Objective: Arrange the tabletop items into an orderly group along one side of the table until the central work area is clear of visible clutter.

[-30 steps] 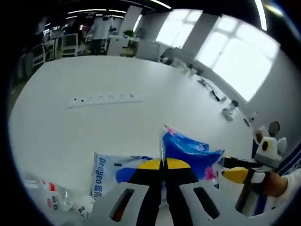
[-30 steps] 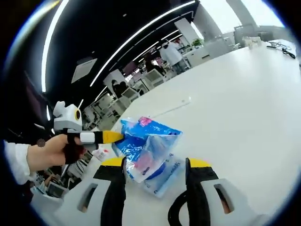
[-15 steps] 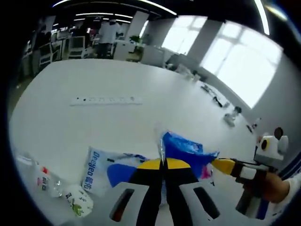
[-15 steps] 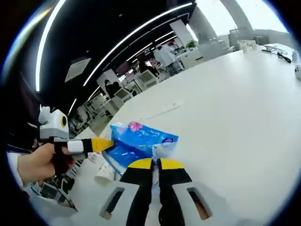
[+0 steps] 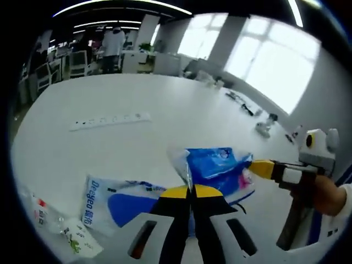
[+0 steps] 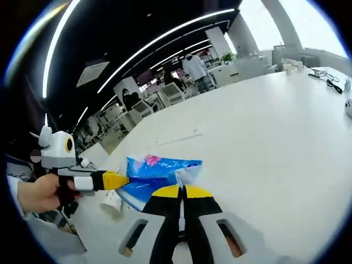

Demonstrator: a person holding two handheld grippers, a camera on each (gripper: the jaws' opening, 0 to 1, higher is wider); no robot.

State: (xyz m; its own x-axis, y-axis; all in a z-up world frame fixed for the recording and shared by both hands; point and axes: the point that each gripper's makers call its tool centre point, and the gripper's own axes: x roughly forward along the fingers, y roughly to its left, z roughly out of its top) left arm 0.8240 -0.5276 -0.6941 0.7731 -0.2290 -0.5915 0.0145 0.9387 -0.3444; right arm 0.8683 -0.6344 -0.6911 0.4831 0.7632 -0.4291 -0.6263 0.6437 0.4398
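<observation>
A blue plastic packet (image 5: 215, 165) hangs between both grippers. In the left gripper view, my left gripper (image 5: 191, 188) is shut on its near clear edge, and my right gripper (image 5: 254, 164) comes in from the right, pinching its far end. In the right gripper view, my right gripper (image 6: 181, 190) is shut on a corner of the blue packet (image 6: 157, 168), and the left gripper (image 6: 125, 179) holds the opposite side. A white and blue Deeyeo packet (image 5: 113, 199) lies flat on the white table (image 5: 165, 99), partly under the blue one.
A white power strip (image 5: 109, 119) lies across the table's middle. Crumpled wrappers (image 5: 69, 234) sit at the near left, and a paper cup (image 6: 111, 202) lies on its side beside the packets. Small objects (image 5: 264, 125) and cables stand at the far right edge. Chairs and people stand beyond the table.
The right gripper, open around the blue packet a second ago, has shut on its corner. The packet now stretches flatter between both grippers, and both views have shifted.
</observation>
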